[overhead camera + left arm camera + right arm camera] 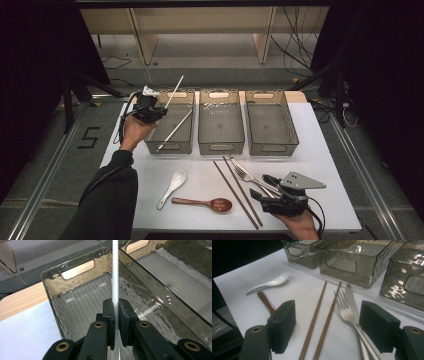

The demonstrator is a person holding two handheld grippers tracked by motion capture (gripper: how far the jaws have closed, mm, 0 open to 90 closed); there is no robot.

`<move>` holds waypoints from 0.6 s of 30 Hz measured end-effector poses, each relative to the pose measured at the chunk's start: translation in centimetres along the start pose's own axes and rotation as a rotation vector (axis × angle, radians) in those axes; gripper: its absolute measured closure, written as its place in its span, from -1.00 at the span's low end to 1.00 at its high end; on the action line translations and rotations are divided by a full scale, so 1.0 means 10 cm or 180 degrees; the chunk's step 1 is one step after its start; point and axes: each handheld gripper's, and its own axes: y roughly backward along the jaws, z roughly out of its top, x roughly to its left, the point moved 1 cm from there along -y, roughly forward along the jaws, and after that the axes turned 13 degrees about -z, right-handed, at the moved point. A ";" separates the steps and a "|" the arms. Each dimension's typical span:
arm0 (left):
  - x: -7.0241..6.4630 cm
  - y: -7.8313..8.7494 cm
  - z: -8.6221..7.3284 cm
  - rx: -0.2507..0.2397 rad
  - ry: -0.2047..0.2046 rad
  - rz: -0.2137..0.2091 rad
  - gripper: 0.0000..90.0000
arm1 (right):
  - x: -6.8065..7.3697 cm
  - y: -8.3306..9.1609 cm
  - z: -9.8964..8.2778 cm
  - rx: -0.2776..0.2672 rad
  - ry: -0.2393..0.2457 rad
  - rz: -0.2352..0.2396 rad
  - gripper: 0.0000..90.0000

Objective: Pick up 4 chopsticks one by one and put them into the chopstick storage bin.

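Left tongs (159,111) clamped tight on a white chopstick (115,272), pinched low on the shaft so most of the length sticks up past the pads, tilted away over the left bin (150,131); likely held this way to drop it in alongside the second white chopstick (175,131) already lying diagonally just below the tongs inside that bin. In the left gripper view, held stick crossing the bin's right wall line, tongs poised above the open interior, floor beneath bare and ribbed, plenty of room to lower; near rim and handle cutout the only edges to watch, long upper end needing to tip down to fit between the end walls. Middle bin (221,125) and right bin (272,127) beyond, side by side, walls almost touching, so no gap for anything to slip between. Right tongs (327,326) spread wide, holding nothing, hovering low over the tabletop (320,165) with brown chopsticks (322,322) lying between the pads and a fork (345,311) with a knife (350,296) under it just by the right pad; looks staged for the next pick. White spoon (270,283) and wooden spoon (265,301) off past the left pad, well apart from the sticks. Open tabletop around the cutlery, front edge close behind the right tongs
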 end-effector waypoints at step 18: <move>0.06 -0.13 -0.07 0.0180 0.0080 0.0037 0.85 | -0.01 0.01 0.00 -0.0010 0.0002 0.0001 -0.33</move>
